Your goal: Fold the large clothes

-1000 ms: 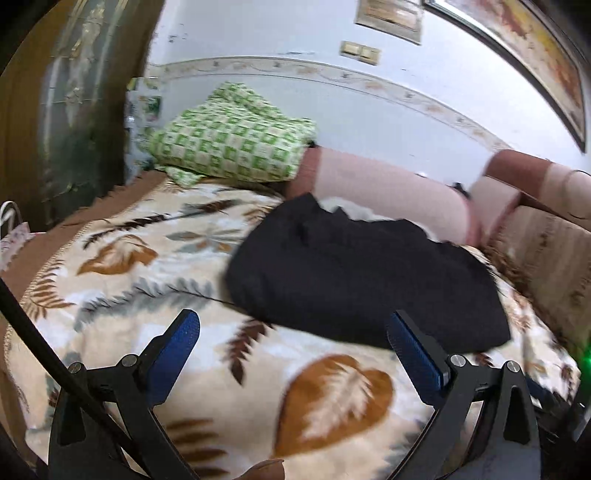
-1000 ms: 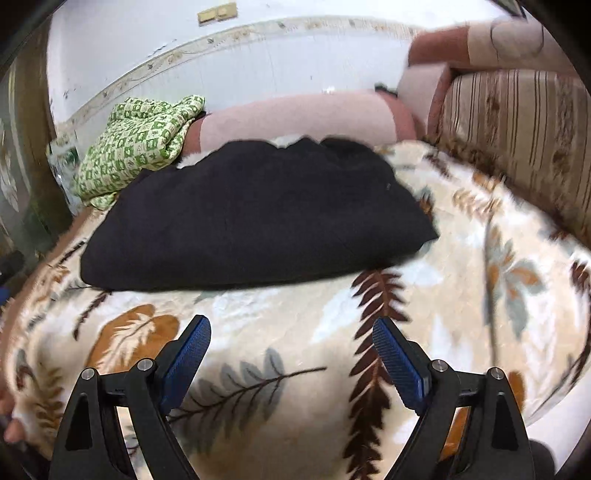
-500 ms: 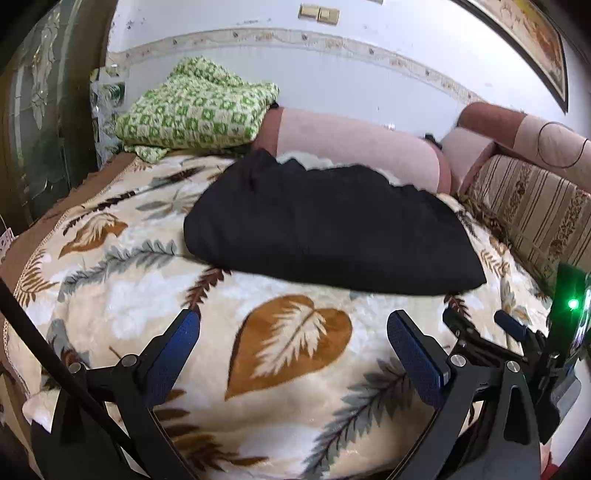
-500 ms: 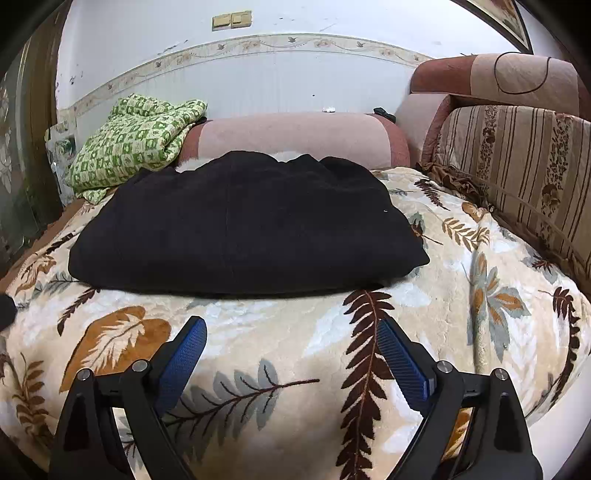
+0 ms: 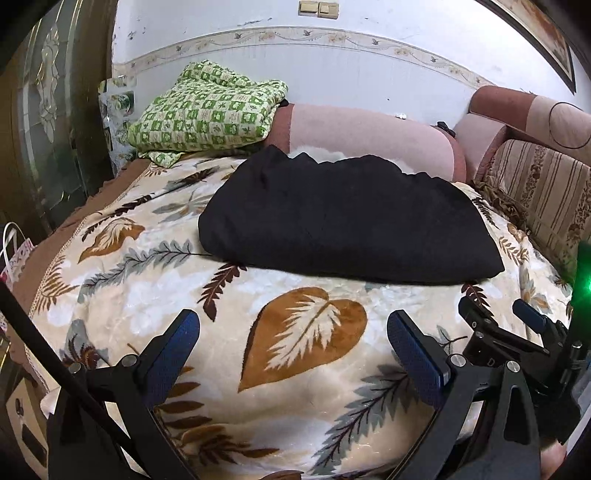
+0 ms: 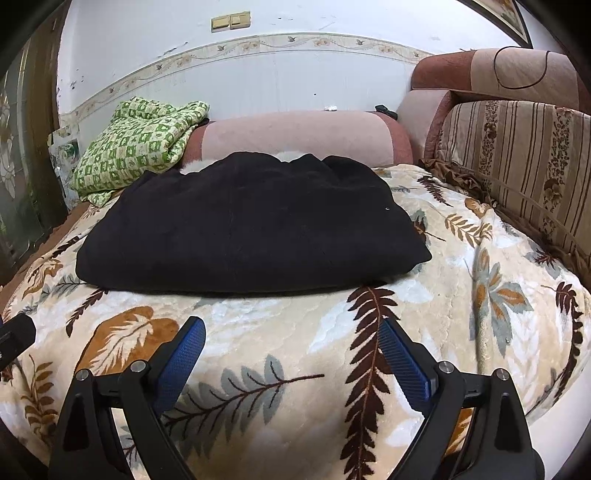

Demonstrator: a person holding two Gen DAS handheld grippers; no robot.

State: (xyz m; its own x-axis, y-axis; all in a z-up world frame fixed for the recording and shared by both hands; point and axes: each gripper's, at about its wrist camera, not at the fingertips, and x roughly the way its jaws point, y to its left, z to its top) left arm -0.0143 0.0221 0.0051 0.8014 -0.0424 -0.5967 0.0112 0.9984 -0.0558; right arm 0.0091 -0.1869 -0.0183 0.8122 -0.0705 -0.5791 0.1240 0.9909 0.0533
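Pulled back and levelled since a second ago: both views now take in more of the bed, with the folded black garment sitting further up the frame and square-on rather than tilted. Lying flat at centre frame on the leaf-print blanket, well apart from both tools. At upper left, a green checked quilt heaped against the pink bolster, just behind the garment's far edge. At far left, a dark glass-panelled door. At lower centre of the left view, the left gripper spread wide, blue pads parted over the brown leaf, holding nothing. At lower right of that view, the right gripper seen from the side, just beside it. In the right view, the right gripper likewise spread wide over bare blanket, empty. At right, a striped sofa back bordering the blanket. Above, light switches on the white wall.
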